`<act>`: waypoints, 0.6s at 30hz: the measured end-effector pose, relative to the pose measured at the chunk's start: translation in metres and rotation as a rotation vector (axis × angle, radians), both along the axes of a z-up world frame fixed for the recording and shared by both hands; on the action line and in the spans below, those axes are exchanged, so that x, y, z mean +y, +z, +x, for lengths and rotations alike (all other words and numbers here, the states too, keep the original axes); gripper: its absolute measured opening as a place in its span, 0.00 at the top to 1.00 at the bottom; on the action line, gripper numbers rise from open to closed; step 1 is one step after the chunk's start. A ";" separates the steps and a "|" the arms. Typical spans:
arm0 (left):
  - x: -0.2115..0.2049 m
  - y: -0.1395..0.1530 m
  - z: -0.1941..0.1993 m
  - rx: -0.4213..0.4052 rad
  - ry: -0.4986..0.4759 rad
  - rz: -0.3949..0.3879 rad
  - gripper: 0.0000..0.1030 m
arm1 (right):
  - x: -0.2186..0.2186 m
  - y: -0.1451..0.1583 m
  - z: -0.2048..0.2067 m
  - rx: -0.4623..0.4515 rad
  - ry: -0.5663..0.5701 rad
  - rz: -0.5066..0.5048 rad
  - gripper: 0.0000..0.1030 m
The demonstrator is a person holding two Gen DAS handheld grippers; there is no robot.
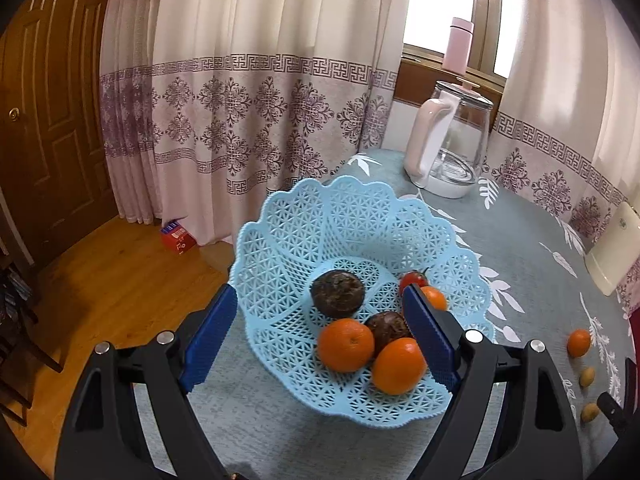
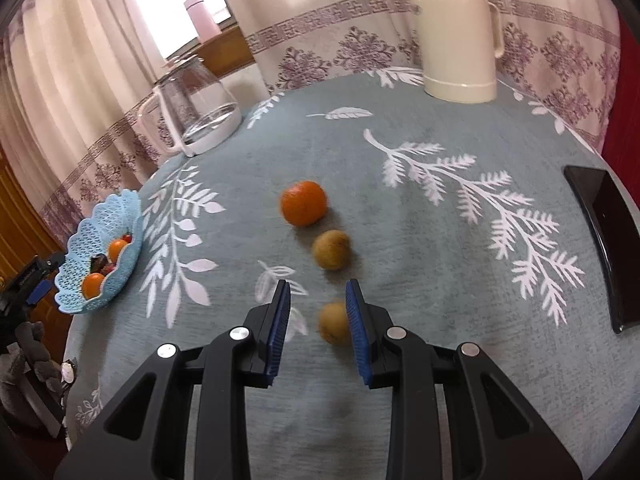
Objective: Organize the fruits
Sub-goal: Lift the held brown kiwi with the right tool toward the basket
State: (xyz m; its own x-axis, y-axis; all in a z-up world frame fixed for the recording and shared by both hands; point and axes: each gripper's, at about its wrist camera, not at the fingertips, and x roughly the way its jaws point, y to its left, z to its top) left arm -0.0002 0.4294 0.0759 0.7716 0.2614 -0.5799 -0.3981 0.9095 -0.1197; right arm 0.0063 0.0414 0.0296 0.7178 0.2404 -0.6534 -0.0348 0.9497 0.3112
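Note:
A light blue lattice basket [image 1: 328,220] sits at the table's left edge and holds two oranges [image 1: 346,345], two dark brown fruits [image 1: 338,293], a red tomato [image 1: 413,279] and a small orange. My left gripper [image 1: 320,340] hovers open over the basket's near side with nothing between its fingers. On the cloth lie a loose orange [image 2: 303,203] and two small tan fruits [image 2: 331,249]. My right gripper [image 2: 318,320] is open just above the nearer tan fruit [image 2: 333,322], which lies against the inside of the right finger. The basket [image 2: 100,252] shows far left in the right wrist view.
A glass kettle with a pink handle [image 1: 448,140] stands behind the basket, and a cream jug [image 2: 458,36] sits at the table's far side. A black tray [image 2: 604,240] lies at the right edge. The table drops to wooden floor [image 1: 120,280] on the left.

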 end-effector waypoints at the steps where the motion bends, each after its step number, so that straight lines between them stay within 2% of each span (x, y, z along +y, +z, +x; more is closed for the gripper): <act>1: 0.002 0.000 -0.001 -0.001 0.005 -0.002 0.17 | 0.005 0.003 0.000 -0.005 0.010 -0.003 0.72; 14: 0.016 -0.005 -0.007 -0.005 0.024 -0.041 0.17 | 0.052 0.023 -0.005 -0.045 0.107 -0.039 0.72; 18: 0.017 -0.004 -0.008 -0.011 0.021 -0.051 0.17 | 0.039 0.017 -0.004 -0.026 0.049 -0.050 0.71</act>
